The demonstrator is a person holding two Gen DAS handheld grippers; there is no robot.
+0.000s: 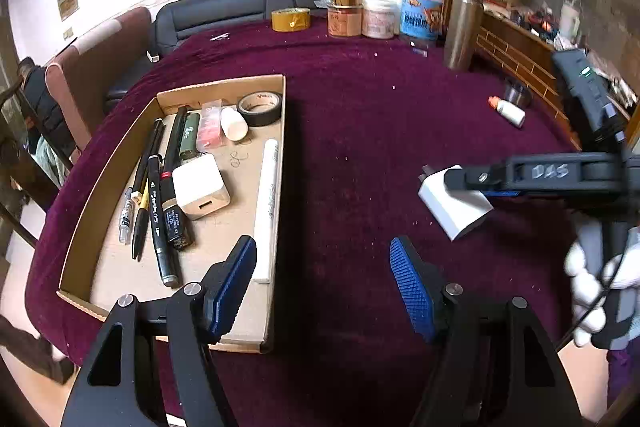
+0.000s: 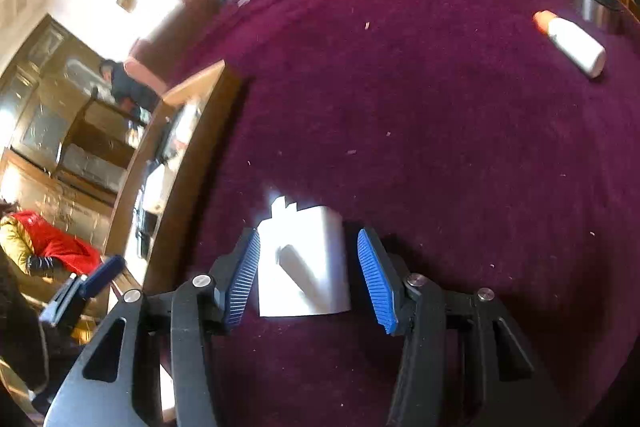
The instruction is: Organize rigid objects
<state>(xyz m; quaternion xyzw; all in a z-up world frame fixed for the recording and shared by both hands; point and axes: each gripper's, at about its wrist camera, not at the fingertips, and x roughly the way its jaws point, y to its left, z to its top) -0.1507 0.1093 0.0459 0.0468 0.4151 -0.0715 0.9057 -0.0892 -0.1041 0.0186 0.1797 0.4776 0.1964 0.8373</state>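
A white plug adapter (image 2: 304,263) lies on the purple tablecloth between the fingers of my right gripper (image 2: 308,279). The jaws are open around it; the left pad touches or nearly touches it, the right pad stands apart. The adapter also shows in the left wrist view (image 1: 452,205), with the right gripper (image 1: 460,183) over it. My left gripper (image 1: 324,287) is open and empty, above the right edge of a cardboard tray (image 1: 276,307). The tray holds pens (image 1: 156,211), a white charger cube (image 1: 200,187), a tape roll (image 1: 260,107) and a white stick (image 1: 268,203).
A small white bottle with an orange cap (image 1: 508,111) (image 2: 572,43) lies at the right on the cloth, next to a metal lid (image 2: 596,3). Jars (image 1: 376,11), a yellow tape roll (image 1: 291,19) and a steel flask (image 1: 462,31) stand at the back. Chairs stand behind the table.
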